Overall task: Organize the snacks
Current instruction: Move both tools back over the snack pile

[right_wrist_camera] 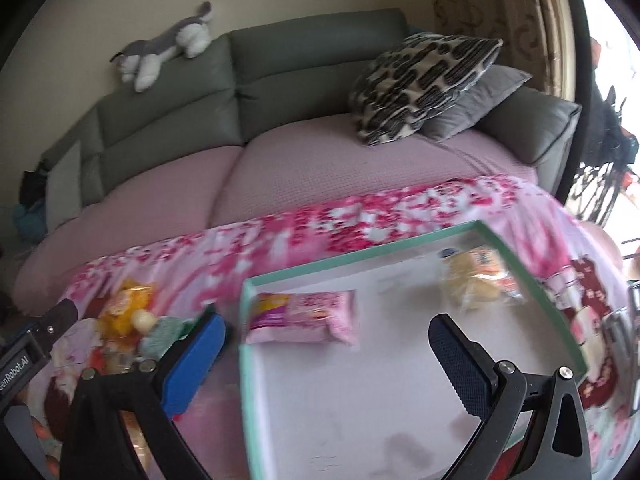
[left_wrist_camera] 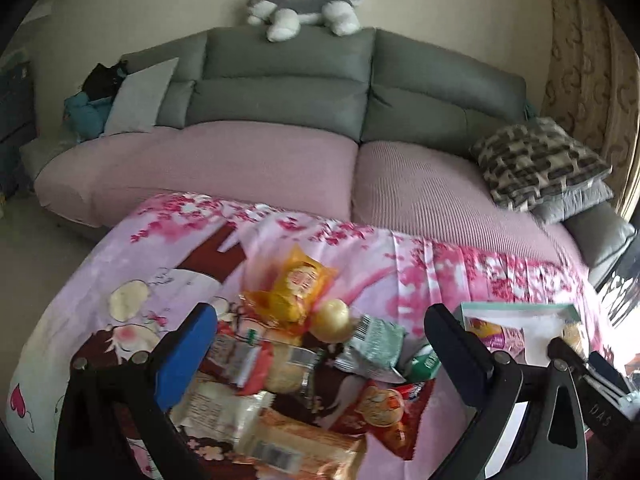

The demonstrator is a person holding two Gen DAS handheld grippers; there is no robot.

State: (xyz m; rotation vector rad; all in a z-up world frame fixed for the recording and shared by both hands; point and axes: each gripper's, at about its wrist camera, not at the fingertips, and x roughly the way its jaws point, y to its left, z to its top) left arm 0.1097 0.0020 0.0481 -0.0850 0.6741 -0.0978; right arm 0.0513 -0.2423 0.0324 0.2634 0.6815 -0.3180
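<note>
A pile of snack packets [left_wrist_camera: 296,364] lies on the pink floral cloth: an orange packet [left_wrist_camera: 292,292], a round yellow ball [left_wrist_camera: 332,318], a green-white packet [left_wrist_camera: 372,344], a red packet [left_wrist_camera: 384,412]. My left gripper [left_wrist_camera: 320,356] is open and empty, its jaws wide on either side of the pile. A white box with a teal rim [right_wrist_camera: 532,280] holds a pink packet [right_wrist_camera: 304,316] and a clear yellow packet [right_wrist_camera: 476,280]. My right gripper [right_wrist_camera: 324,344] is open and empty over the box's near left part. The box also shows in the left wrist view [left_wrist_camera: 516,306].
The cloth-covered table [left_wrist_camera: 120,264] stands in front of a grey sofa with pink seat covers [left_wrist_camera: 248,164]. A patterned cushion [right_wrist_camera: 420,88] and a plush dog [left_wrist_camera: 304,10] rest on the sofa. A curtain [right_wrist_camera: 500,8] hangs at the right.
</note>
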